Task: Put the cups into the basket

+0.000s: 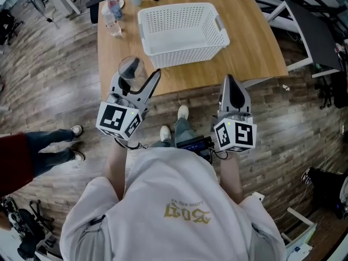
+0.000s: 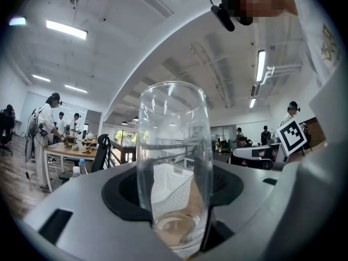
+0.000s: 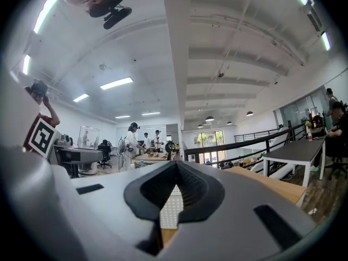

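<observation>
Clear glass — the cup (image 2: pixel 174 162) stands upright between the jaws of the left gripper (image 1: pixel 137 79), mouth up and long axis vertical, with the pads clamped on its lower part just above the thick base. It is held over the near left edge of the wooden bench (image 1: pixel 250 42), short of the white basket (image 1: pixel 185 50). The right gripper (image 1: pixel 230 80) has its jaws together with nothing between them — it is just off the bench's near edge.
</observation>
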A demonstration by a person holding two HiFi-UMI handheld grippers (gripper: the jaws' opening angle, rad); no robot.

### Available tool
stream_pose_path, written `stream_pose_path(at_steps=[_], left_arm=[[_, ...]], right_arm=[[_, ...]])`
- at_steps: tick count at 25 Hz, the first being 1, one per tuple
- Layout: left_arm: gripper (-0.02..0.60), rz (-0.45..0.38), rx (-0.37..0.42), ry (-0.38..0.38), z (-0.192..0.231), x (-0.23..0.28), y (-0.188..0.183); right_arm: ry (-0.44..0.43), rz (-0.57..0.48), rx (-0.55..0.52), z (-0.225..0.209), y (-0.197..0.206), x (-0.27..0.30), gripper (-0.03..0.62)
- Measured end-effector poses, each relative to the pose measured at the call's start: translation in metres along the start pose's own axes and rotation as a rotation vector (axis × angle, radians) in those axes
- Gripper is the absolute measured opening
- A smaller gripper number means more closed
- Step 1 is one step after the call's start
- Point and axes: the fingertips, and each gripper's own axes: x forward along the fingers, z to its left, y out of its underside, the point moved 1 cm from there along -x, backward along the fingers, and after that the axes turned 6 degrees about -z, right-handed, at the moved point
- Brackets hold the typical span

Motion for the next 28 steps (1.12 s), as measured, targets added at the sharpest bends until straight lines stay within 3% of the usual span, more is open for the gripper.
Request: stream_pose_path(at_steps=[14, 28], left_arm=[[0.264, -0.005, 0.005, -0.048, 0.034, 0.085, 0.004], [0.264, 0.007, 0.015, -0.1, 0.05, 0.134, 0.011]], right_arm=[[-0.139, -0.048, 0.003, -0.033, -0.004, 0.104, 0.01], [-0.217, -0.004, -0.003, -0.052, 0.006, 0.162, 0.011]])
